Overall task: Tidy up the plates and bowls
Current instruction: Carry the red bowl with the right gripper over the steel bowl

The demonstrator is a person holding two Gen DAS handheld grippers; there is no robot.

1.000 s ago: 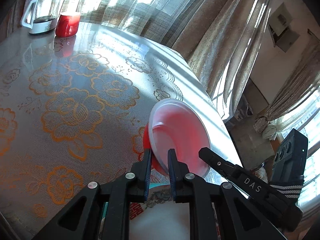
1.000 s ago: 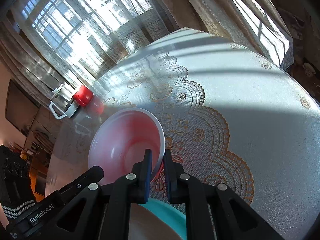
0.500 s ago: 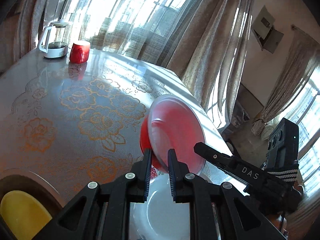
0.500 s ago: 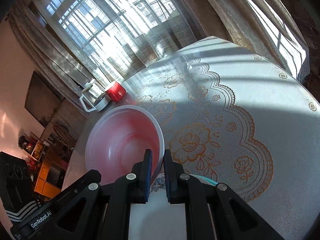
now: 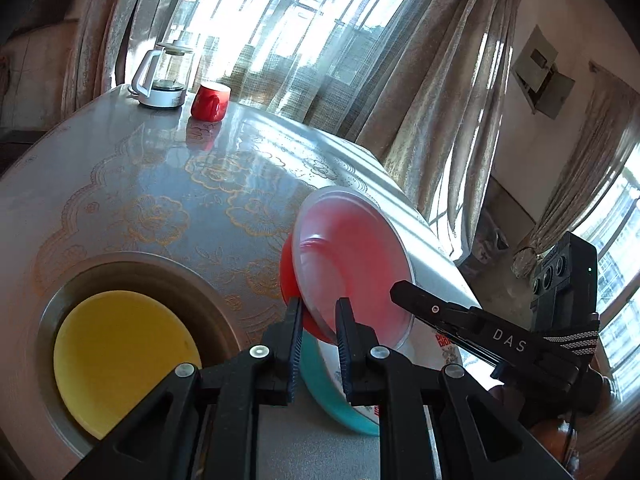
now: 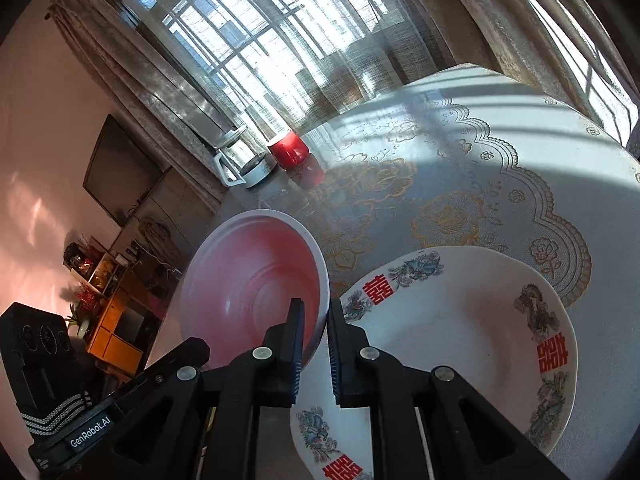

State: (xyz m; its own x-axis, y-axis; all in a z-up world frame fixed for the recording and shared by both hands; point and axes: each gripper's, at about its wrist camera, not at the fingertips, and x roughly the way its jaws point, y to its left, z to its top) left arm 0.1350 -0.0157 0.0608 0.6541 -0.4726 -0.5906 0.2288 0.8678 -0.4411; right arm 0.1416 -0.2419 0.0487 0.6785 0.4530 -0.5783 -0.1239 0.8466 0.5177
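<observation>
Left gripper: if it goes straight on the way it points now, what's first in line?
Probably bare patterned tabletop. The left gripper is shut on the red plastic bowl, which would lead; past it nothing stands before the curtains, though depth is unclear.

Black left gripper (image 5: 318, 320), silver screws, right gripper (image 6: 314, 322) lettered "DAS"

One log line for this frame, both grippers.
left gripper: shut on red bowl rim | right gripper: shut on opposite rim | bowl: tilted, above patterned plate
</observation>
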